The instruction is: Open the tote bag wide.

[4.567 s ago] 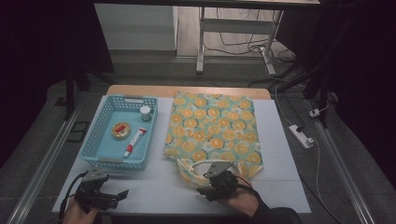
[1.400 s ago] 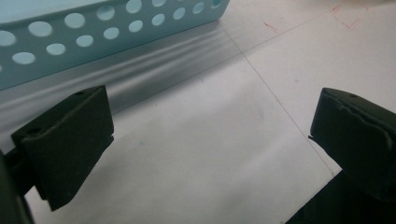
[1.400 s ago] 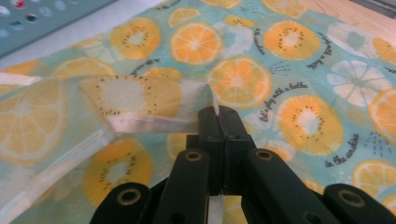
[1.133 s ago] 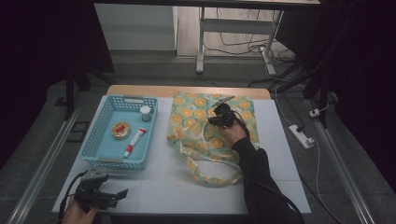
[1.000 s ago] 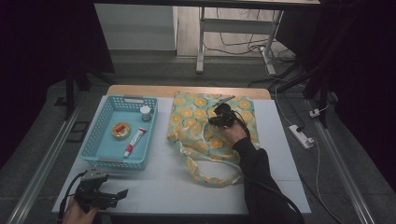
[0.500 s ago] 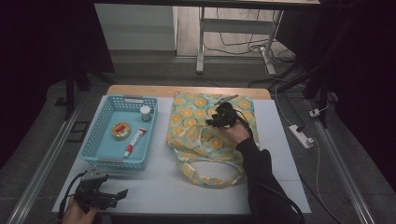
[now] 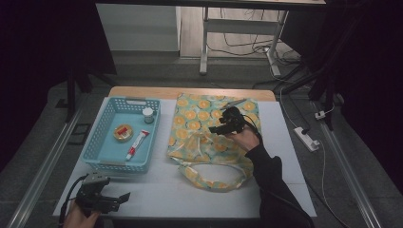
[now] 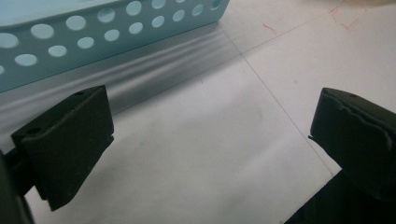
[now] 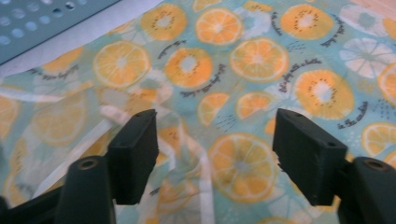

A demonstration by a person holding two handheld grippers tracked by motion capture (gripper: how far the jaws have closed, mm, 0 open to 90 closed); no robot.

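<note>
While the right tool [image 7: 227, 124] hangs over the far half of the turquoise fabric tote bag printed with orange citrus slices [image 7: 199, 137], the bag lies directly beneath its jaws, spread on the white worktop [image 7: 157, 190]. In the right gripper view the tool [image 9: 215, 140] has its jaws standing well apart, having just been opening, with nothing between the pads; the cloth [image 9: 243, 84] lies below them and is not pinched. The bag lies mostly flat, its far edge close to the wooden back strip of the worktop and its left edge just beside the light blue perforated plastic basket [image 7: 102, 145]. Its near part is rumpled, with folds running across the print, and a looped handle curls out toward the near edge of the worktop. The print shows halved oranges, paler slices and short lines of dark script on a turquoise ground. The left tool [image 7: 107, 202] rests low at the near left corner of the worktop, well apart from the bag; in the left gripper view that tool [image 8: 210, 154] has its jaws spread wide over bare white surface, the basket wall [image 8: 93, 32] just ahead.
</note>
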